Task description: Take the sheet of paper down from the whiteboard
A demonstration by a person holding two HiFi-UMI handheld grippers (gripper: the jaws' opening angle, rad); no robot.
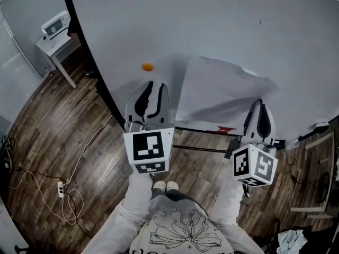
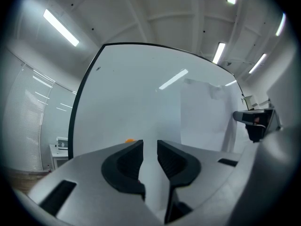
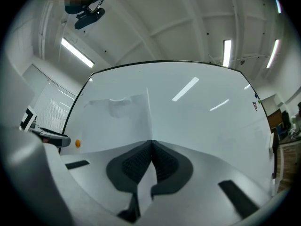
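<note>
the sheet of paper (image 1: 222, 86) sits low on the whiteboard (image 1: 212, 20), its top edge rumpled and a shadow lying across its lower part. the right gripper (image 3: 151, 144) is at the sheet's lower right corner, its fingers pressed together on the paper, whose right edge runs straight down into the seam between them. the left gripper (image 2: 150, 147) stands just beside the sheet's lower left corner and apart from it, with its fingers spread and only bare board showing in the gap. an orange magnet (image 1: 148, 66) sits on the board left of the sheet, just above the left gripper. below the board a wooden floor (image 1: 47, 136) carries a loose white cable (image 1: 79, 160).
</note>
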